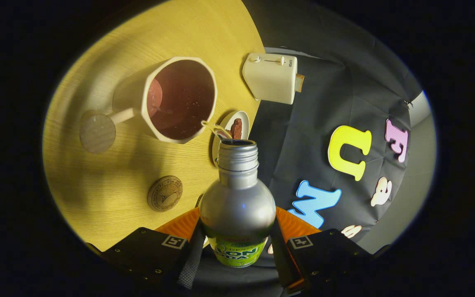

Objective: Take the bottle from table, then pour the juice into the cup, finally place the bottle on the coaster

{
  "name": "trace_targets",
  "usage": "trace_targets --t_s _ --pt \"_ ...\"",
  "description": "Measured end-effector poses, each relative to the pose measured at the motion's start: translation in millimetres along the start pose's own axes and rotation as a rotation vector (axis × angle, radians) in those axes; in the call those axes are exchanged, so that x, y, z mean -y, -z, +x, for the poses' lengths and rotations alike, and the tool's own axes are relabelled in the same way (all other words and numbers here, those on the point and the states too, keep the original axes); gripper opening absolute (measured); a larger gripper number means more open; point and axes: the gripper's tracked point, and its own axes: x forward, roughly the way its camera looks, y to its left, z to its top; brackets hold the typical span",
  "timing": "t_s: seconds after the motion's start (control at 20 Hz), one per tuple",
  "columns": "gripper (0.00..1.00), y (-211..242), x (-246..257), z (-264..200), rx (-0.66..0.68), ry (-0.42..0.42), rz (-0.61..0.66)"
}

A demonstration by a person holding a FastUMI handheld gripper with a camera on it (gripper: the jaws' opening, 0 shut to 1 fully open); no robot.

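Observation:
A silver metal bottle with a green label and an open threaded neck sits between my fingers, and my gripper is shut on its body. The view is rolled, so the bottle is tipped toward the cup. Beyond the bottle's mouth stands a cream faceted cup with a dark reddish inside and a handle. A round wooden coaster lies on the yellow table, just ahead of one finger. I see no stream of juice.
A small white plate with a brown piece and a utensil lies right behind the bottle's mouth. A cream toaster with a slice in it stands at the table's edge. A round grey disc lies by the cup's handle.

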Motion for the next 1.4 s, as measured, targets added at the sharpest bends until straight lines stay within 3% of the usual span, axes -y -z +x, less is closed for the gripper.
trace_targets --t_s 1.4 --pt "0.75 -2 18 -7 0.021 0.031 -0.101"
